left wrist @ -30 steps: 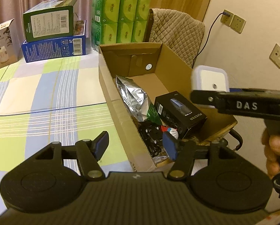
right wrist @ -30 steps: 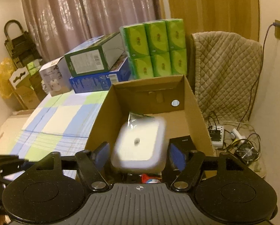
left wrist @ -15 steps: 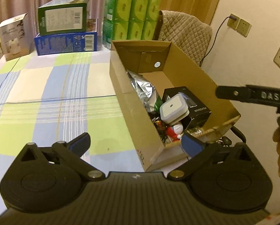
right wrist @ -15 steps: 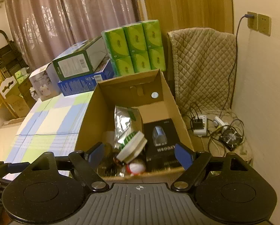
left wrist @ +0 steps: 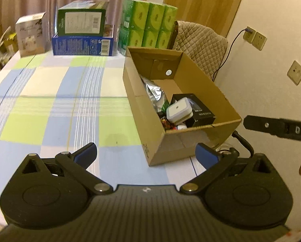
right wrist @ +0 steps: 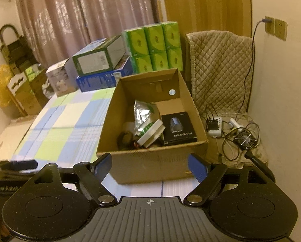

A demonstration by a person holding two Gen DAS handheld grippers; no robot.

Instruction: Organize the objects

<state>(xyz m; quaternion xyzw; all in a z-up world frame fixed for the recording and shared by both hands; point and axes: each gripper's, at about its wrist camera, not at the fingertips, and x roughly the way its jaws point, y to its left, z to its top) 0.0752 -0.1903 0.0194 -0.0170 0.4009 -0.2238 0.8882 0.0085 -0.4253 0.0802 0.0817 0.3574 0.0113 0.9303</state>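
Note:
An open cardboard box [left wrist: 180, 143] [right wrist: 110, 119] stands at the right edge of the checked table. Inside it a white square container [left wrist: 177, 111] [right wrist: 150, 130] lies tilted on a black product box [left wrist: 200, 113] [right wrist: 178, 127], beside a silver foil bag [left wrist: 153, 92] [right wrist: 143, 115]. My left gripper [left wrist: 146, 154] is wide open and empty, low over the cloth in front of the box's near left corner. My right gripper [right wrist: 149, 164] is open and empty too, held back from the box's near wall. Small dark items at the box bottom are half hidden.
At the table's far end are a green carton on a blue carton [left wrist: 83, 40], a white carton [left wrist: 30, 34] and green tissue packs [left wrist: 148, 26]. A quilt-covered chair [right wrist: 221, 66] stands behind the box. Cables and a power strip [right wrist: 215, 127] lie to its right.
The white container has left my right gripper and now lies in the box. Both grippers have drawn back from the box. The left jaws have spread wider.

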